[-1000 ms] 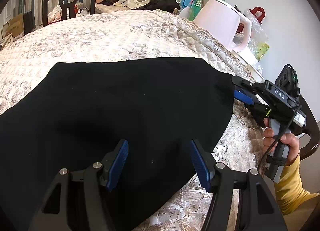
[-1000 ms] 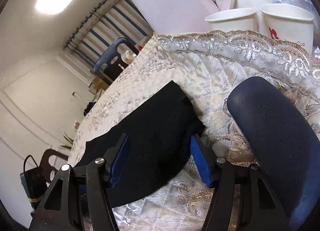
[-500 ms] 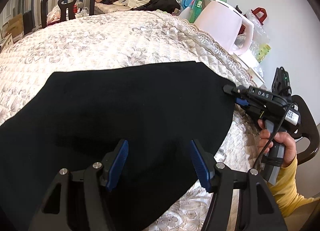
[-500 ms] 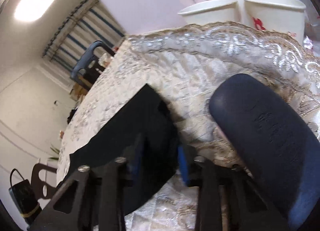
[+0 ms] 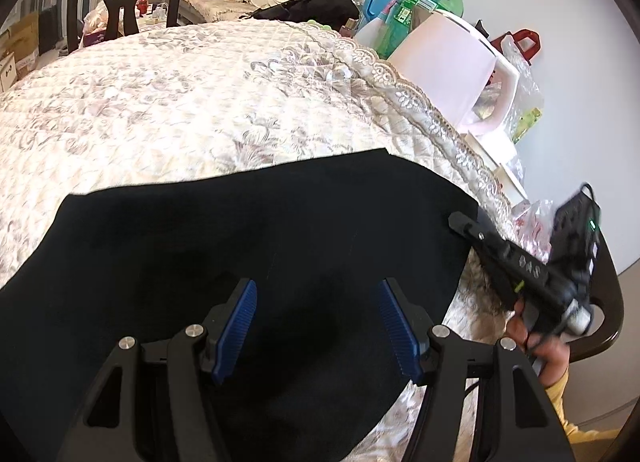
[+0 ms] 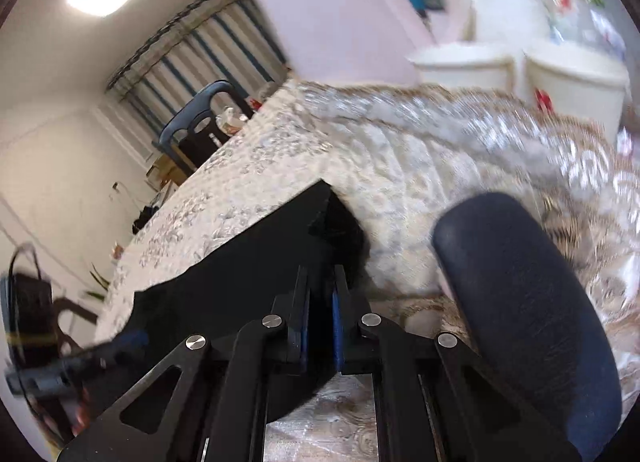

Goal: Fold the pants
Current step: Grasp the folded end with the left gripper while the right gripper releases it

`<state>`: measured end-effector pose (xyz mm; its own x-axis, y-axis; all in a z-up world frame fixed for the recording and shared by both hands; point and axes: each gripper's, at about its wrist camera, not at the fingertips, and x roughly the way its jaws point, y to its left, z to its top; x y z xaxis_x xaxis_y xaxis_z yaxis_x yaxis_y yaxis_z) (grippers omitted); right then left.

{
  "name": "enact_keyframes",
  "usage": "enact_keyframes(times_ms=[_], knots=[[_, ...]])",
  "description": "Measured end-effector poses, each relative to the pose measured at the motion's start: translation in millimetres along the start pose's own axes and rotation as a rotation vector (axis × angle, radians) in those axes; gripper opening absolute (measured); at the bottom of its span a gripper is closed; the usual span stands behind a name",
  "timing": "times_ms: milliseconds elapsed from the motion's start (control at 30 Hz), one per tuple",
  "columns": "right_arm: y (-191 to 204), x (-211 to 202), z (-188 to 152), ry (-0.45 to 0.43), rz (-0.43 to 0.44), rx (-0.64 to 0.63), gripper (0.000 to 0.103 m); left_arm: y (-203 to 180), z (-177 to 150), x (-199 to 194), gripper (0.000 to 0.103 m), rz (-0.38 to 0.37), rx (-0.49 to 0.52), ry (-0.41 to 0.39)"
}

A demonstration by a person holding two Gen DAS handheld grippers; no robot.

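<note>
The left gripper [image 5: 316, 326] is spread wide over the black cloth pants [image 5: 248, 246], cut off at 9 o'clock. The right gripper [image 6: 320, 314] pinches their blurry edge.

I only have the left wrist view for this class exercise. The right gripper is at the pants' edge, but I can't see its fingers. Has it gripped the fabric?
Observer: Yes. In the right wrist view the right gripper has its jaws nearly together, with a fold of the black pants pinched between them.
Operator: What sits just beyond that corner?
Observer: Two white paper cups stand past the tablecloth's lace edge, beside the pink kettle.
Operator: Anything close to the gripper's right side?
Observer: A dark blue chair back rises right next to it, against the table edge.
</note>
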<state>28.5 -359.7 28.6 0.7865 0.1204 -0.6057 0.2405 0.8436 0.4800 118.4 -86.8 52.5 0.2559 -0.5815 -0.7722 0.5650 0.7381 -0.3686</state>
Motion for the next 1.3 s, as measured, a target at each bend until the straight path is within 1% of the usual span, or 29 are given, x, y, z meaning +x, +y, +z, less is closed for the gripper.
enact_keyframes(times_ms=[133,200,300,433,533,700,767,867,967,1100,1200,1300], knots=[[20.1,-4.0,-2.0,-0.034,0.029,-0.107,0.008,-2.7,8.1,5.4,0.066,-0.012,0.002,0.005],[30.4,-4.0,-3.3,-0.034,0.030,-0.160,0.008,-3.9,11.3,8.3,0.066,-0.030,-0.001,0.013],[47.2,-3.5,-6.5,-0.027,0.058,-0.242,0.008,-5.2,16.1,11.0,0.066,-0.051,-0.007,0.018],[60.5,-0.1,-10.8,-0.017,0.081,-0.284,0.008,-5.3,21.8,11.2,0.066,-0.061,-0.010,0.006],[70.3,0.7,-16.6,-0.015,0.081,-0.335,0.008,-4.2,25.0,12.9,0.069,-0.078,-0.015,0.009],[84.3,2.8,-26.2,0.007,0.110,-0.399,0.008,-3.1,29.7,16.3,0.070,-0.092,-0.023,0.015],[90.7,4.0,-31.2,0.019,0.118,-0.432,0.008,-1.7,31.5,17.1,0.075,-0.120,-0.038,0.015],[96.9,4.9,-37.5,0.041,0.135,-0.468,0.008,1.4,34.9,19.2,0.077,-0.153,-0.068,0.016],[102.5,6.1,-44.9,0.050,0.145,-0.504,0.008,4.0,37.9,23.0,0.078,-0.155,-0.078,0.018],[107.0,8.1,-49.0,0.062,0.163,-0.522,0.008,11.3,38.5,31.9,0.078,-0.151,-0.117,0.047],[108.6,6.8,-51.1,0.058,0.167,-0.534,0.008,20.1,35.3,35.3,0.078,-0.178,-0.162,0.063],[113.1,9.3,-53.9,0.060,0.157,-0.565,0.008,26.6,33.9,36.2,0.077,-0.182,-0.187,0.062]])
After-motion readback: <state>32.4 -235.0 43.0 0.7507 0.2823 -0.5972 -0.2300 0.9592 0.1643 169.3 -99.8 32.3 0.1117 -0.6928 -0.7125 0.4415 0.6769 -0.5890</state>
